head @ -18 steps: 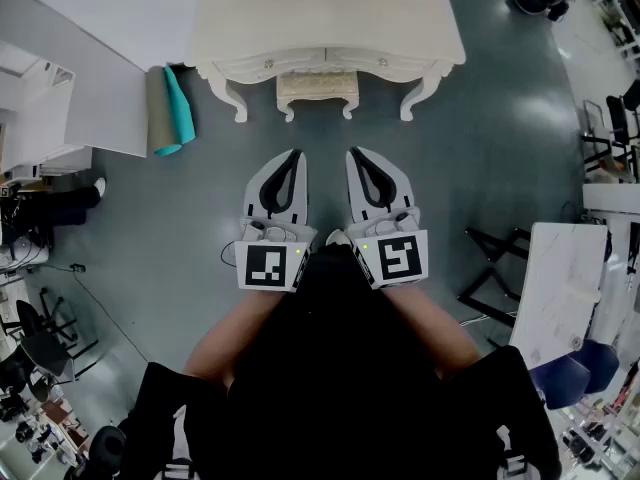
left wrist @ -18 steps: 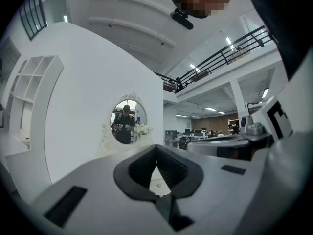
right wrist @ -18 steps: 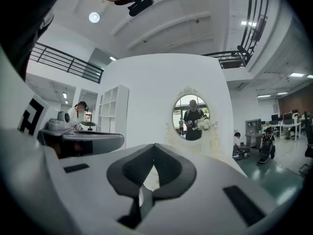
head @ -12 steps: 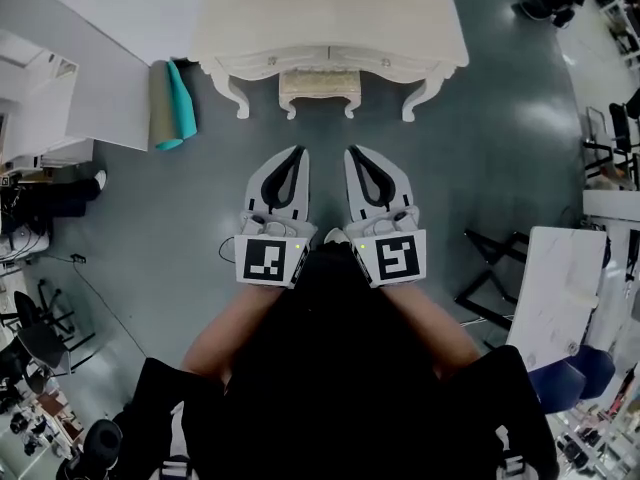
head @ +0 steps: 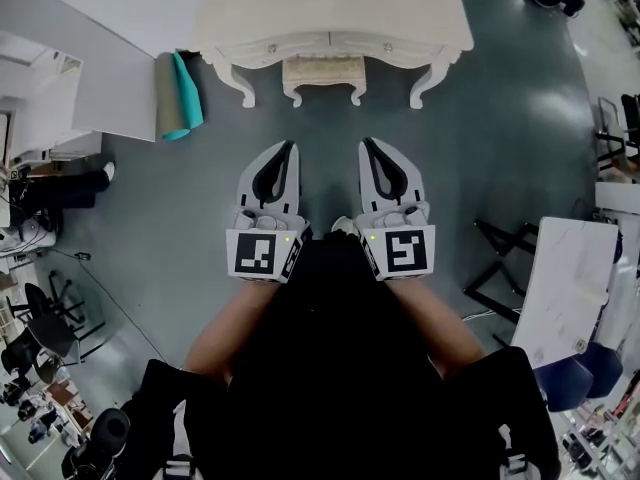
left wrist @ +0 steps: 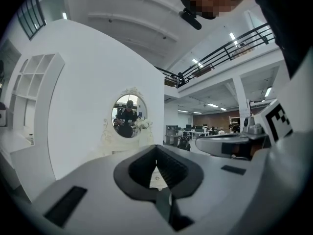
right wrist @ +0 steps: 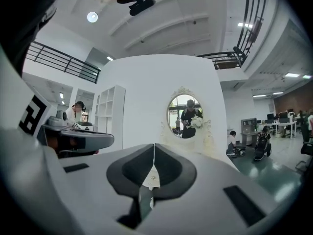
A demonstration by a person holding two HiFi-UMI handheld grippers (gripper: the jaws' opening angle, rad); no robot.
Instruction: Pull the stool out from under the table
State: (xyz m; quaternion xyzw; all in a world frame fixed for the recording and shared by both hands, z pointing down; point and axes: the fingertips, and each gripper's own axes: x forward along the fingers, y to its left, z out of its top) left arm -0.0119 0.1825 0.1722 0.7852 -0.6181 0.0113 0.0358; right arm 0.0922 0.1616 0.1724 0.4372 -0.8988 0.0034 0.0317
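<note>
Spacing between grippers has widened slightly. Left gripper (head: 289, 146) and right gripper (head: 367, 142) are clenched and empty. Stool (head: 323, 72) sits upper centre, tucked under table (head: 250, 30). It is probably rigid and fairly light; grip its front rail.

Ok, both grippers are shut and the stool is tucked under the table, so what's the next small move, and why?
Probably step toward the table and open both grippers. The stool sits tucked between the table legs, and the left gripper and right gripper are shut, empty, with a stretch of floor between them and it.
</note>
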